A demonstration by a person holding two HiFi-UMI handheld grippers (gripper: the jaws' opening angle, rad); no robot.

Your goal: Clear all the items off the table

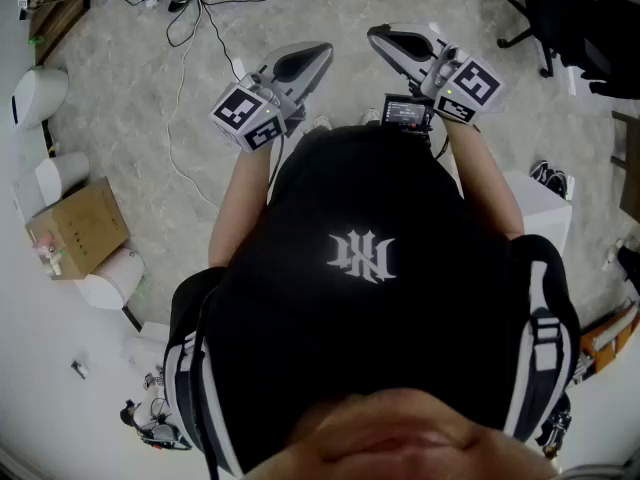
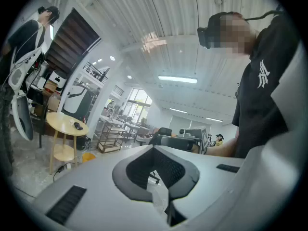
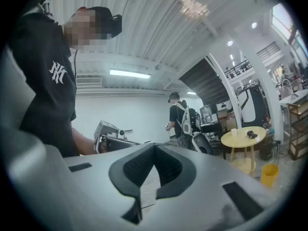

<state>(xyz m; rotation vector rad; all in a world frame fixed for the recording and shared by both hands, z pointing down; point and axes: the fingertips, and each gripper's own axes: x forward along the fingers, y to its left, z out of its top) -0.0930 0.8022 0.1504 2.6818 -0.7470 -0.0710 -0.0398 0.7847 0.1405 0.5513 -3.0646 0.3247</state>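
Observation:
No cleared-off table or task item lies under me in the head view, only my black T-shirt and the floor. My left gripper and right gripper are held up in front of my chest, both shut with nothing between the jaws. In the left gripper view the left gripper points across the room, its pads meeting. The right gripper likewise shows its pads together. A small round yellow table stands far off with a dark item on it, and the same yellow table also carries a cup.
A cardboard box and cables lie on the stone floor at the left. An office chair and a white box stand at the right. Another person stands near the yellow table, with a yellow bucket beside it.

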